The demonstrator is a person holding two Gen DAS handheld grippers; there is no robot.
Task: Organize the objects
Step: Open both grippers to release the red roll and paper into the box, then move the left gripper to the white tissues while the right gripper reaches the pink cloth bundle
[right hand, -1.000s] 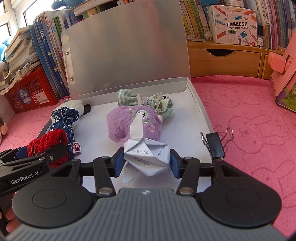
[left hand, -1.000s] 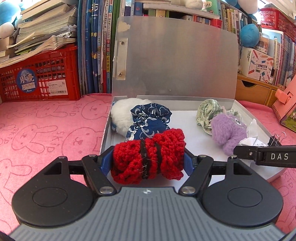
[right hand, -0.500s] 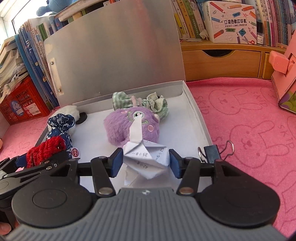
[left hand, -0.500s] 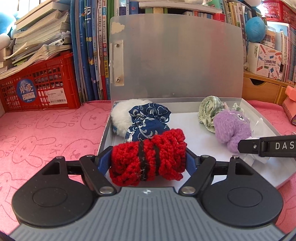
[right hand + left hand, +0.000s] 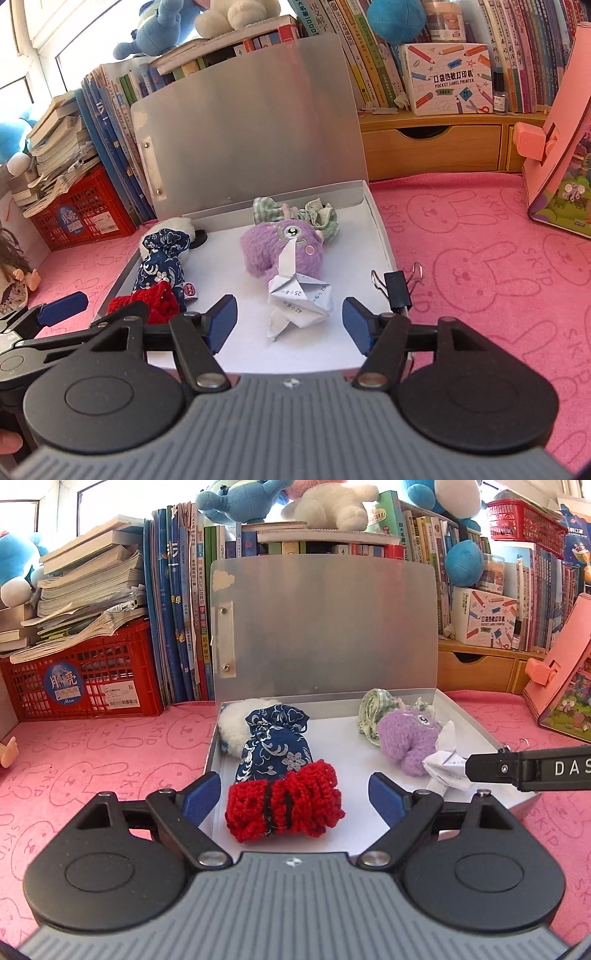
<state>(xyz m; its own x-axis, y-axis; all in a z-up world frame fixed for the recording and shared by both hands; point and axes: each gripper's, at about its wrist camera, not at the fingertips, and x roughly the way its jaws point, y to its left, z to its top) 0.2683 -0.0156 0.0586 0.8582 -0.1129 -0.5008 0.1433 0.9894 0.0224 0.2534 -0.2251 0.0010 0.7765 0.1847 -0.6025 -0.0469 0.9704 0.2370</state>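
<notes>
Red crochet roll (image 5: 284, 800), banded black, lies free between left gripper (image 5: 294, 792) jaws, spread wide. Right gripper (image 5: 289, 319) jaws likewise wide around folded paper (image 5: 300, 300).

In the open box (image 5: 476, 731), the knitted roll (image 5: 284, 806) lies front-left before the pouch (image 5: 275, 742), the folded paper (image 5: 299, 295) front-right before the plush (image 5: 273, 247).

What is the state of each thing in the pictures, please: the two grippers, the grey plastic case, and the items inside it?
Left gripper: open, jaws apart from the roll.
Right gripper: open, touching nothing.
Grey plastic case: open, lid upright.
Red crocheted roll: lying free in the case.
Folded white paper figure: lying free in the case, against the purple plush toy.
Blue patterned fabric pouch: tied shut, lying down.
Black binder clip: clipped on the case's rim.
</notes>
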